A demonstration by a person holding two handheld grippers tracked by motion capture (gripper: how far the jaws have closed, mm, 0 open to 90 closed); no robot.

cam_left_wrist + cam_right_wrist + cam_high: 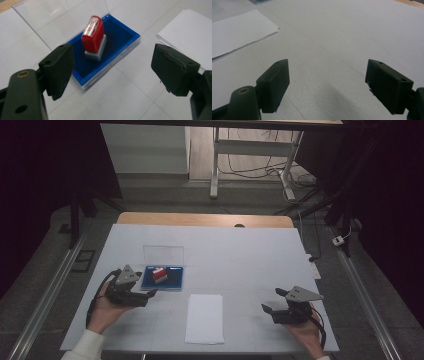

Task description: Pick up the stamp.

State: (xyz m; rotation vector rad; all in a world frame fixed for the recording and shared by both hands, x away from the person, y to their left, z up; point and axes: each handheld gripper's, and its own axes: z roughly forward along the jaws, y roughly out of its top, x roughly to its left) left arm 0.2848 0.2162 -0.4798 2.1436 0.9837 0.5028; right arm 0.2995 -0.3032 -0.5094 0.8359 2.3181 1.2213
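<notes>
A red stamp [93, 33] with a grey base stands upright on the blue ink pad [115, 37], whose clear lid [57, 17] is tipped open behind it. In the high view the stamp [159, 274] sits in the pad [172, 279] at the table's left middle. My left gripper [150, 293] is open just in front of the pad, and in the left gripper view [112, 70] nothing lies between its jaws. A stack of white paper [205, 318] lies at the front centre. My right gripper [274, 301] is open over bare table at the right [327, 82].
The white table top [240, 255] has a wooden strip [205, 219] along its far edge. Beyond it are a desk frame [250, 165] with cables on the floor. Metal rails [45, 295] run along both sides of the table.
</notes>
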